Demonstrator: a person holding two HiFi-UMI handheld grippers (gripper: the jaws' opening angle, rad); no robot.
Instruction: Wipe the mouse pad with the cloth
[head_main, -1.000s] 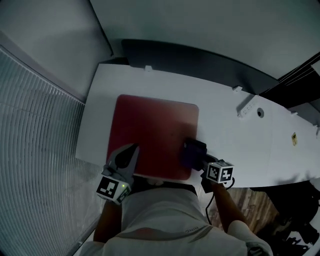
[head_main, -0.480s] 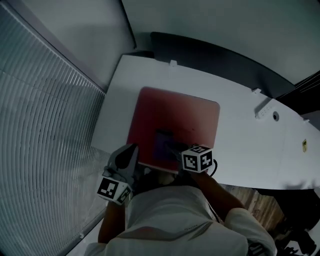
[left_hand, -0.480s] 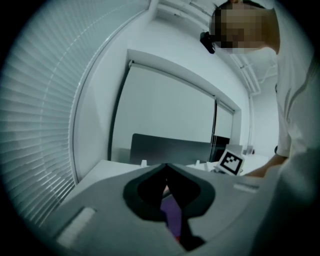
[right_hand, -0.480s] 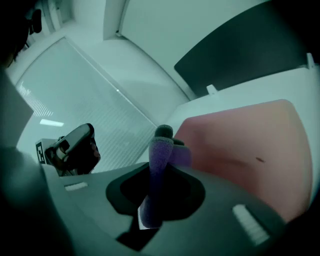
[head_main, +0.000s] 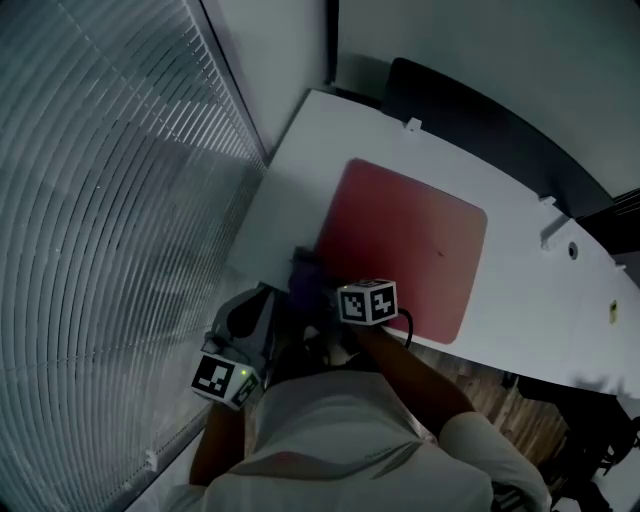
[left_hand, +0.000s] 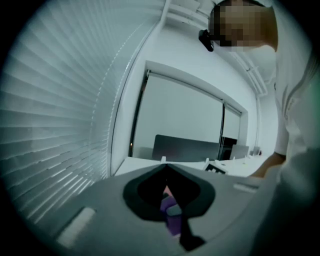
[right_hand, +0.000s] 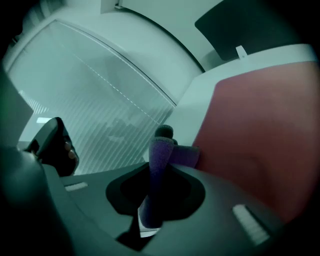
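Note:
The red mouse pad (head_main: 410, 245) lies flat on the white table (head_main: 520, 300). My right gripper (head_main: 312, 288) is shut on the purple cloth (head_main: 302, 272), which stands folded up between the jaws in the right gripper view (right_hand: 161, 160). The cloth sits at the pad's near-left corner, mostly over bare table beside the pad (right_hand: 265, 130). My left gripper (head_main: 266, 296) hovers by the table's near-left edge, close to the cloth, jaws together with nothing held. A bit of the purple cloth (left_hand: 172, 214) shows below its jaws in the left gripper view.
A slatted window blind (head_main: 110, 200) runs along the left side of the table. A dark panel (head_main: 470, 110) stands behind the table's far edge. A small white fitting (head_main: 557, 225) sits at the table's right. The person's torso (head_main: 340, 440) fills the near foreground.
The right gripper has dragged the cloth leftward across the pad, from its near-right part to its near-left corner. The head view has swung left. The left gripper has stayed put.

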